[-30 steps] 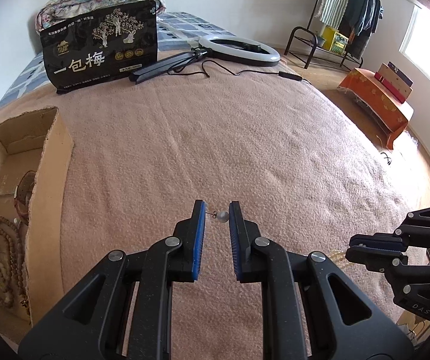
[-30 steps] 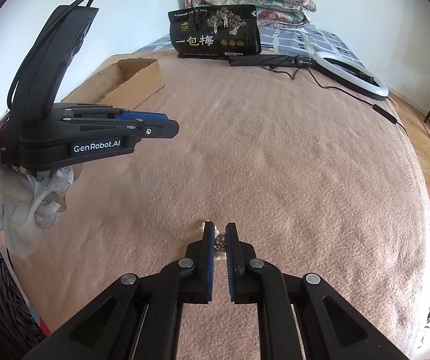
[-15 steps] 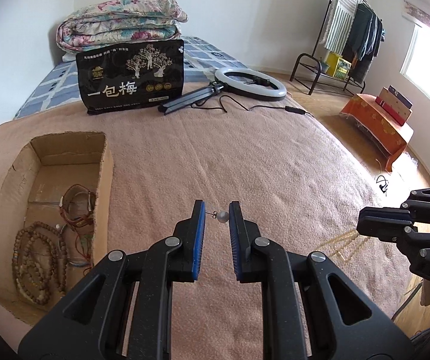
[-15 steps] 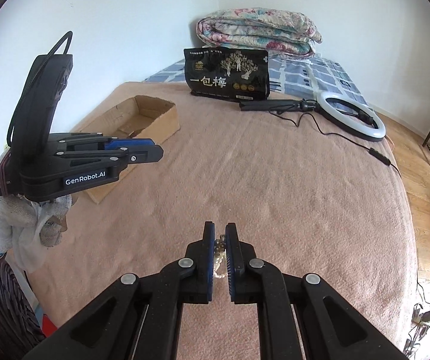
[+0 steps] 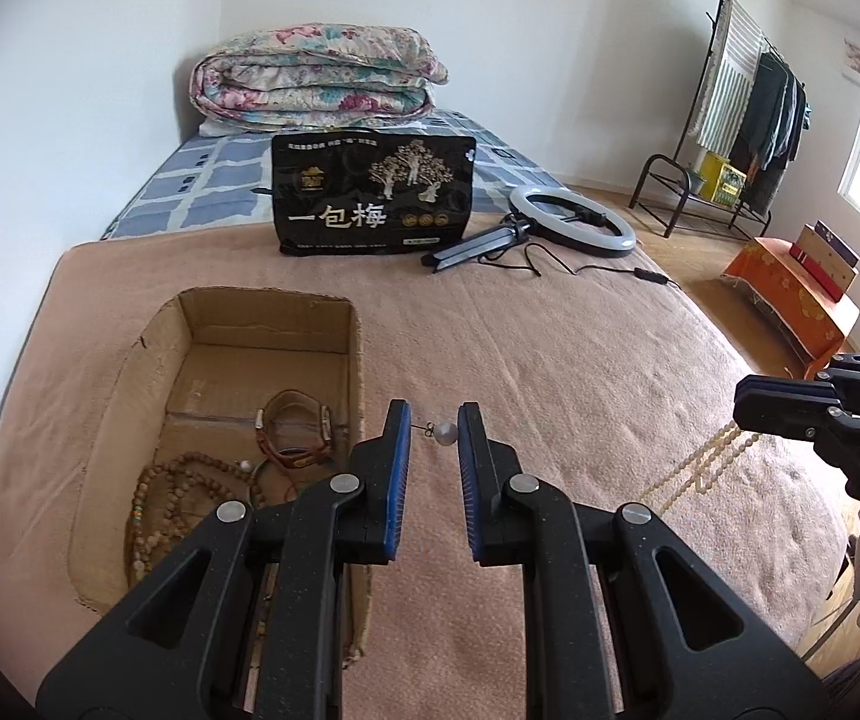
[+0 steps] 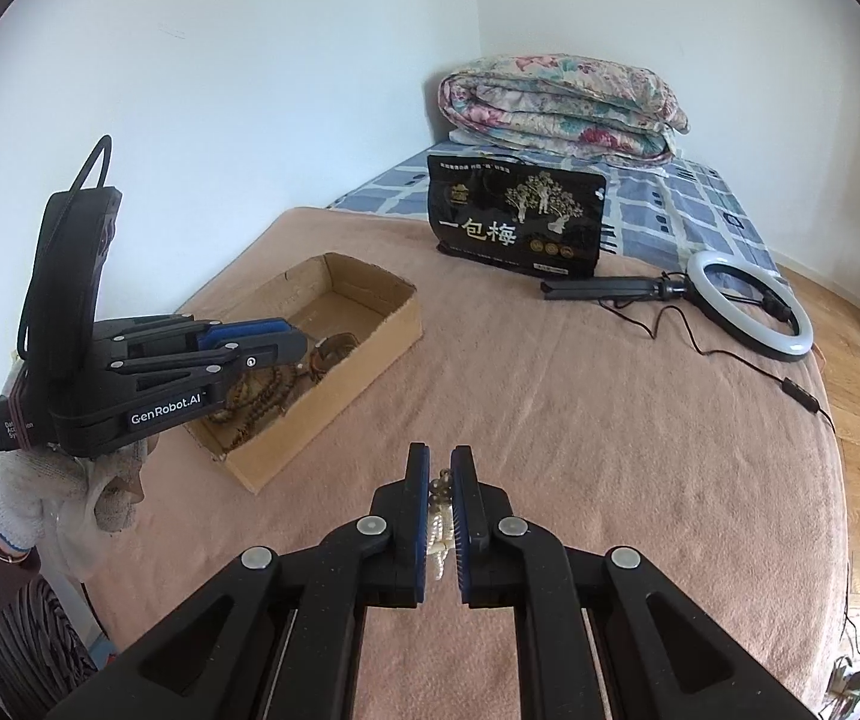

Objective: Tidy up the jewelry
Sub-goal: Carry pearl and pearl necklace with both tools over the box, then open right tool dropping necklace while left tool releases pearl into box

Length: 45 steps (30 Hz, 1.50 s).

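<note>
Pink blanket lies bare right of the box; my left tongs pinch an earring, right tongs clench a necklace.

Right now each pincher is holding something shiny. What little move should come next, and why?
Probably carry the left gripper a bit further left over the cardboard box and drop its pearl earring in. The earring is pinched between the pads, the box already holds wooden bead strings, and the right gripper is shut on a pale bead necklace, which can follow.
</note>
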Each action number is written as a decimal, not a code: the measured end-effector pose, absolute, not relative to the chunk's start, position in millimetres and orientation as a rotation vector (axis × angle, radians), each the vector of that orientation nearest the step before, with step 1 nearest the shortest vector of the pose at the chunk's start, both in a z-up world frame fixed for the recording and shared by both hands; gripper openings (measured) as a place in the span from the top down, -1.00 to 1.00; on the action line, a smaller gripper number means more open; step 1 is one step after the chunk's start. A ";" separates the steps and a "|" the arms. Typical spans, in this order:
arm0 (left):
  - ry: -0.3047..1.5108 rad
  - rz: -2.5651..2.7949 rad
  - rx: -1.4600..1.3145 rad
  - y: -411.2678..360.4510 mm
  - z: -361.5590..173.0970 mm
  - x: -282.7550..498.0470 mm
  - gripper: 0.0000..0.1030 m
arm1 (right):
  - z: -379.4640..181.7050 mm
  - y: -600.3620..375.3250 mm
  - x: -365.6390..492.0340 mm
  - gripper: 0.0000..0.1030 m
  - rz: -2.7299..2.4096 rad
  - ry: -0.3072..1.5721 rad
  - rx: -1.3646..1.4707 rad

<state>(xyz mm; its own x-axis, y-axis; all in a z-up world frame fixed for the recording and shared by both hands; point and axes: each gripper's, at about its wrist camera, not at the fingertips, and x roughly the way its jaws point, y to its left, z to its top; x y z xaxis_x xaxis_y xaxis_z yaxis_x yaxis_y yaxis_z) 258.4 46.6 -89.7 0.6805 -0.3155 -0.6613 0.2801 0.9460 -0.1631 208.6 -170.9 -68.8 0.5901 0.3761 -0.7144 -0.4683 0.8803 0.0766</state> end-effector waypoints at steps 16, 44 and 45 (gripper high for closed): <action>0.751 -0.233 -0.142 127.5 -91.1 257.5 0.72 | -37.4 -83.3 248.2 0.91 0.612 0.743 -0.152; 0.847 -0.297 -0.147 110.1 -129.8 265.2 0.72 | -75.1 9.5 358.3 0.91 0.590 0.766 -0.220; 0.848 -0.299 -0.149 109.0 -130.3 265.1 0.72 | -78.4 10.0 362.5 0.91 0.585 0.772 -0.217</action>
